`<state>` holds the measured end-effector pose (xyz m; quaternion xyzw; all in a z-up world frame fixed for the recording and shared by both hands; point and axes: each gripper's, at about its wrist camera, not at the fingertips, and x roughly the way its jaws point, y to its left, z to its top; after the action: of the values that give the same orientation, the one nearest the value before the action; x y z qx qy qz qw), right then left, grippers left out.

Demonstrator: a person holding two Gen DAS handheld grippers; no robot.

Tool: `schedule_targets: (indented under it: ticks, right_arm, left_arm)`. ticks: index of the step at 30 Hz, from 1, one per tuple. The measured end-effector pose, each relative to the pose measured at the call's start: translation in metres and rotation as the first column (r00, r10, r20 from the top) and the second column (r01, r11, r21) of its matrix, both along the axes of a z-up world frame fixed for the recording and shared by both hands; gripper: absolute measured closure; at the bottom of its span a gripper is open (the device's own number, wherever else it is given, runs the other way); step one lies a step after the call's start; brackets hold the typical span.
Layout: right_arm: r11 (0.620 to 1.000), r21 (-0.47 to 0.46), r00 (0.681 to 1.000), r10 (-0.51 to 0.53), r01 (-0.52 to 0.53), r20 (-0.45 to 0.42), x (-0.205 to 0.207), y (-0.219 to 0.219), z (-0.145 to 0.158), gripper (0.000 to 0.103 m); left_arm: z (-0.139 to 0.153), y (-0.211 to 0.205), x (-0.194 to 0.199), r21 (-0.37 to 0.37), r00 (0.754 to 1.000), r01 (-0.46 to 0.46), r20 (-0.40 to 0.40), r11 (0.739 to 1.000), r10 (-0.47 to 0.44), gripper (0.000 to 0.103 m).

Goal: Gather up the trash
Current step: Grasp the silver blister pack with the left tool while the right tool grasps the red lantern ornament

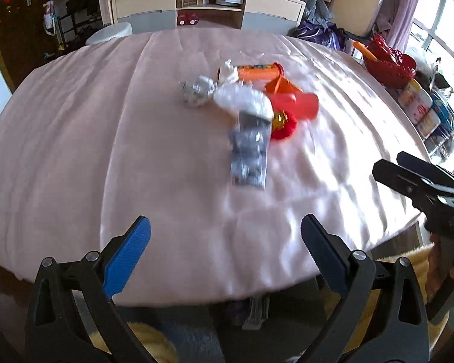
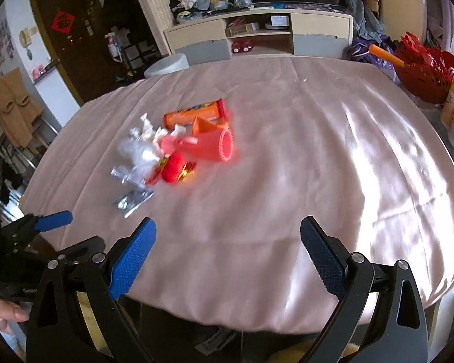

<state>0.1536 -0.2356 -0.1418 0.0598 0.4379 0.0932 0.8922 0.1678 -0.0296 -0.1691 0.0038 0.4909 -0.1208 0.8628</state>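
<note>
A small heap of trash lies near the middle of the table, on a pink cloth [image 1: 75, 139]. An orange tube [image 1: 258, 71] lies on its side at the far edge of the heap. Just in front of it sits a folded orange wrapper [image 1: 280, 86], touching a red plastic cup [image 1: 296, 104] tipped over, its open mouth facing right in the right wrist view. A white crumpled wad [image 1: 242, 99] lies across the centre of the heap. To its left is a crinkled clear wrapper [image 1: 193, 93]. A small red and gold packet [image 1: 283, 124] sits on the near side of the cup. A silver foil packet [image 1: 249, 154] reaches nearest of all, flat on the cloth. Both views are blurred, so no print can be read.

The left tongs [image 1: 225, 236] hang over the near edge of the table, released, blue pads wide apart, nothing between them. They are well short of the heap. The right tongs [image 2: 228, 236] hang likewise, spread open and empty, to the right of the left pair.

At the far right edge of the table stands a red basket [image 2: 423, 72]. A low cabinet [image 2: 257, 36] stands beyond the table's far edge, with a dark door [image 2: 66, 30] to its left.
</note>
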Motion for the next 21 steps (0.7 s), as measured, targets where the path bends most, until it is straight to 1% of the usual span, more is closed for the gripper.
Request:
schedule_targets:
  ticks: [2, 4, 6, 11, 13, 14, 15, 16, 18, 21]
  right_arm:
    - [1.0, 0.008, 1.0, -0.008, 0.008, -0.001, 0.008, -0.003, 0.001, 0.007]
    - [1.0, 0.01, 1.0, -0.011, 0.011, -0.002, 0.014, -0.005, 0.001, 0.007]
    - [1.0, 0.011, 1.0, -0.009, 0.009, -0.005, 0.019, -0.006, 0.0, 0.007]
    - [1.0, 0.02, 1.0, -0.006, 0.006, -0.015, 0.028, -0.006, -0.003, 0.007]
    - [1.0, 0.025, 1.0, -0.001, 0.001, -0.017, 0.033, -0.004, -0.003, 0.007]
    - [1.0, 0.026, 1.0, 0.002, -0.001, -0.018, 0.034, -0.003, -0.003, 0.007]
    - [1.0, 0.027, 1.0, 0.005, -0.005, -0.019, 0.036, -0.001, -0.003, 0.007]
    - [1.0, 0.029, 1.0, 0.011, -0.01, -0.021, 0.038, 0.001, -0.004, 0.007]
    - [0.999, 0.031, 0.999, 0.026, -0.025, -0.021, 0.041, 0.007, -0.005, 0.008]
    - [0.998, 0.042, 0.998, 0.056, -0.055, -0.025, 0.046, 0.017, -0.007, 0.012]
  left_arm:
    - [-0.003, -0.003, 0.01, 0.0, 1.0, 0.009, -0.006, 1.0, -0.009, 0.015]
    - [-0.009, -0.008, 0.022, 0.001, 1.0, 0.021, -0.019, 1.0, -0.021, 0.024]
    - [-0.012, -0.012, 0.029, -0.002, 0.999, 0.027, -0.028, 1.0, -0.027, 0.031]
    - [-0.023, -0.019, 0.04, -0.004, 0.998, 0.044, -0.045, 0.999, -0.044, 0.038]
    - [-0.024, -0.02, 0.041, 0.005, 0.998, 0.051, -0.032, 0.999, -0.051, 0.044]
    - [-0.023, -0.021, 0.042, 0.004, 0.998, 0.055, -0.026, 0.998, -0.055, 0.048]
    - [-0.023, -0.02, 0.042, 0.001, 0.998, 0.054, -0.022, 0.999, -0.054, 0.062]
    - [-0.022, -0.017, 0.041, -0.004, 0.998, 0.054, -0.02, 0.999, -0.054, 0.073]
    - [-0.022, -0.013, 0.041, -0.028, 0.998, 0.057, -0.026, 0.998, -0.058, 0.073]
    - [-0.02, -0.001, 0.037, -0.022, 0.999, 0.045, -0.024, 0.999, -0.046, 0.073]
